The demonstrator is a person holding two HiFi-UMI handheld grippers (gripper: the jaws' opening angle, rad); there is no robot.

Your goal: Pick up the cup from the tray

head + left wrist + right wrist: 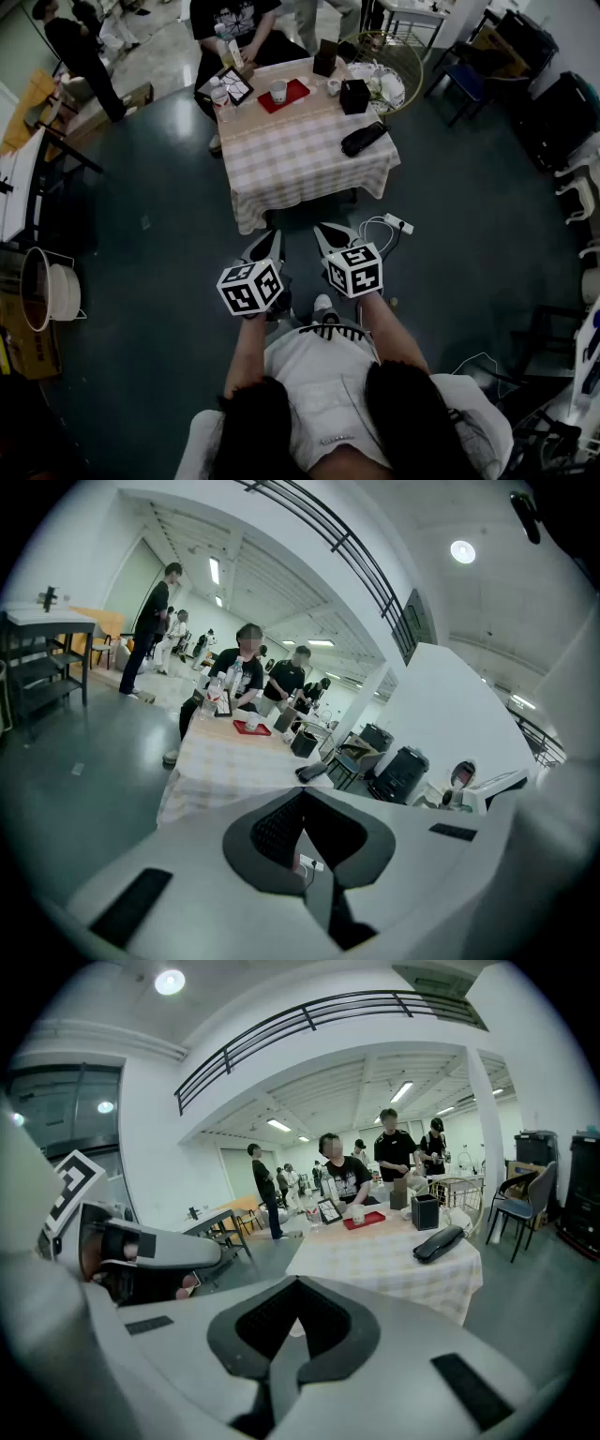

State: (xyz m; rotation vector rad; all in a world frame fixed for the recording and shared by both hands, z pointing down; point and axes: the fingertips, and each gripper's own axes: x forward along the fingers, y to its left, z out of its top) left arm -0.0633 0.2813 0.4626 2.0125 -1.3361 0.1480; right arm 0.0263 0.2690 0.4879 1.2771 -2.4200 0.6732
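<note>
A white cup stands on a red tray at the far side of a checked-cloth table. Both grippers hang well short of the table, above the dark floor. My left gripper and right gripper sit side by side, each shut with nothing between the jaws. The left gripper view shows its closed tips, with the cup and tray small and far off. In the right gripper view, the tips also meet, and the cup on the tray is distant.
On the table are a black box, a black pouch, a tablet, a bottle and a second cup. A person sits at its far side. A power strip lies on the floor.
</note>
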